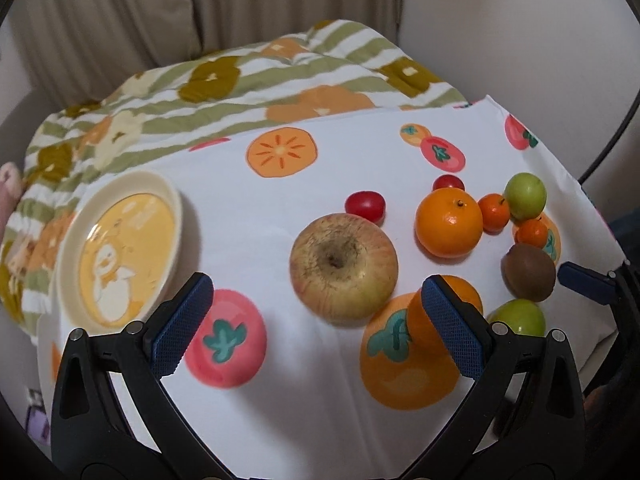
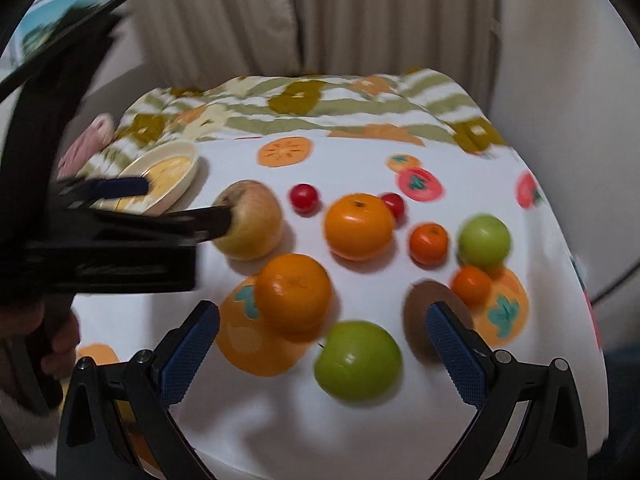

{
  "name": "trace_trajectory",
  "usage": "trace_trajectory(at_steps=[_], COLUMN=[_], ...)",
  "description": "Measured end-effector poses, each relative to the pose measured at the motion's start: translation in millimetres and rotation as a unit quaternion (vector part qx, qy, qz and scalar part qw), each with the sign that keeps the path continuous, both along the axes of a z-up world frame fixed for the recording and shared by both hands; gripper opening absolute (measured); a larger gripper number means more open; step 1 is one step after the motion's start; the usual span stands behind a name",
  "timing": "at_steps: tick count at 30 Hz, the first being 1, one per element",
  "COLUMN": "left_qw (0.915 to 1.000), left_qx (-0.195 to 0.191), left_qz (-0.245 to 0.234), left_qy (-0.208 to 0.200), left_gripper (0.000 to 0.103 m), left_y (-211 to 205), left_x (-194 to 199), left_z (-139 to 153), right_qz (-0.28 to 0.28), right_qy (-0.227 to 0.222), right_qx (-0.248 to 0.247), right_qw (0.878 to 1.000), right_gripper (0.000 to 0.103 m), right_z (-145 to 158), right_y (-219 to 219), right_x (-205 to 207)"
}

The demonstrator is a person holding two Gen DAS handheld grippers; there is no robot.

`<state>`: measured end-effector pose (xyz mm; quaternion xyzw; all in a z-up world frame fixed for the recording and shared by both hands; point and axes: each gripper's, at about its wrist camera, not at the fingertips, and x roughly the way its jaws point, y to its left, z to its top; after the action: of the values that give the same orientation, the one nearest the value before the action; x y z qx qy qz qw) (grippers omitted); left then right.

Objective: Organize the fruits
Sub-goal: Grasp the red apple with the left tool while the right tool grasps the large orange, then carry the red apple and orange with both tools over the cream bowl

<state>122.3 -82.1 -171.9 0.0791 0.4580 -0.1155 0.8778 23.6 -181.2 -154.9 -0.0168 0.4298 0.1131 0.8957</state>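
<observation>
Apple (image 1: 343, 266) ahead of left claw (image 1: 318, 322), between its released fingers, untouched. Right claw (image 2: 324, 346) released; green fruit (image 2: 357, 361) between fingers.

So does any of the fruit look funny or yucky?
The big apple looks a bit odd: its skin is dull and yellowish with a rough brown patch around the dimple. The plate holds no fruit. Nothing looks spilled or squashed.

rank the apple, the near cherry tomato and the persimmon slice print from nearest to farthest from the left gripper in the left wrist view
1. Apple, just ahead of the open left gripper, centre.
2. Cherry tomato, behind the apple, slightly right.
3. Persimmon slice print, far back on the cloth, slightly left.
</observation>
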Motion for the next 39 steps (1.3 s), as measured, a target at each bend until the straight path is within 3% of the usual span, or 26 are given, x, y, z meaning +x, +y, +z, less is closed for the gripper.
trace_trajectory(at_steps=[11,17,24,39], left_qw=[0.9985,0.9956,0.9951,0.9979], left_qx=[-0.018,-0.038,-0.039,-0.023], left_qz=[-0.037,-0.059,-0.061,-0.011], left_qy=[0.036,0.062,0.066,0.060], left_gripper=[0.099,0.080,0.080,0.080], left_y=[-7.5,-12.5,-10.9,25.2], left_x=[28.8,35.7,35.1,18.6], left_z=[-30.6,-41.2,-40.6,-39.3], right_qz=[0.036,0.040,0.050,0.057], right_qy=[0.035,0.044,0.060,0.080], right_qx=[0.013,0.030,0.046,0.053], right_qw=[0.999,0.998,0.996,0.994], right_gripper=[0.085,0.075,0.068,0.057], right_z=[-32.1,-37.2,-40.3,-44.5], right_y=[2.6,4.9,8.7,13.6], right_x=[34.4,38.9,43.6,49.3])
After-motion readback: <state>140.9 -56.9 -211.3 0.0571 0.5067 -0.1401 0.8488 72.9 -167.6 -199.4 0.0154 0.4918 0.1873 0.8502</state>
